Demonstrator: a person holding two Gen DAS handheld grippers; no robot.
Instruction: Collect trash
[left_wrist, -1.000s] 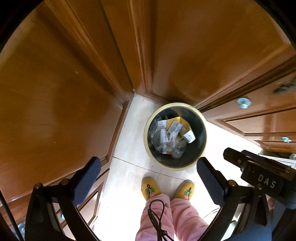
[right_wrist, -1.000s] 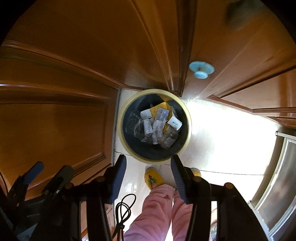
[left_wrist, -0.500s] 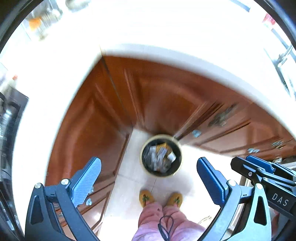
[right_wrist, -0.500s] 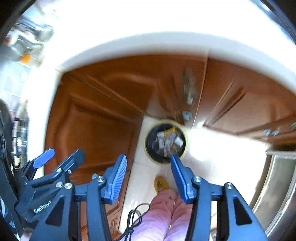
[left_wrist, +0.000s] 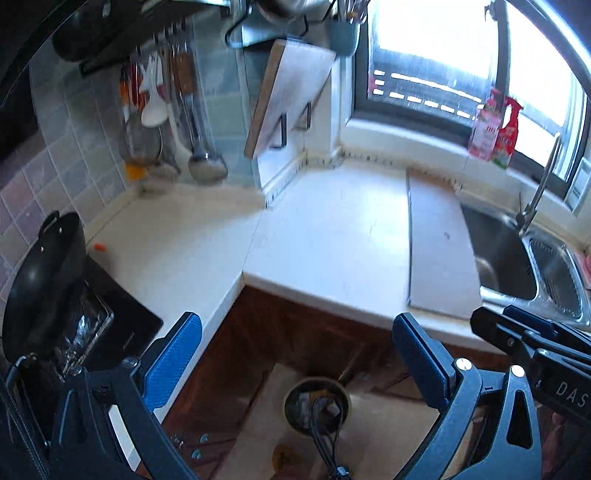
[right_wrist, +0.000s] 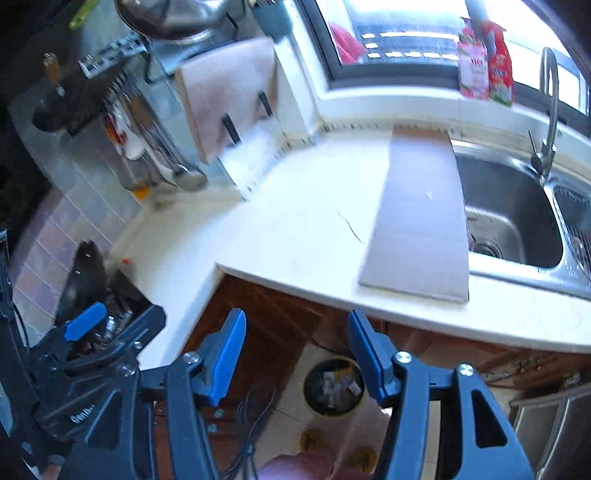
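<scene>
White "DAS" is readable on the right claw (left_wrist: 532, 354)'s black body.

A: What is lying on the white table (left_wrist: 332, 236)?
B: A flat grey board (left_wrist: 439, 251) is lying beside the sink (left_wrist: 495, 254); a small orange piece (left_wrist: 99, 248) is sitting near the wok (left_wrist: 37, 284).

A board (left_wrist: 439, 254) lies on the desk (left_wrist: 325, 236), just left of the sink (left_wrist: 495, 258). The wok (left_wrist: 37, 280) sits far left. The bin (left_wrist: 316, 404) stands on the floor below.

A white countertop (left_wrist: 325, 236) holds a grey board (left_wrist: 439, 251) beside a steel sink (left_wrist: 495, 254).
</scene>
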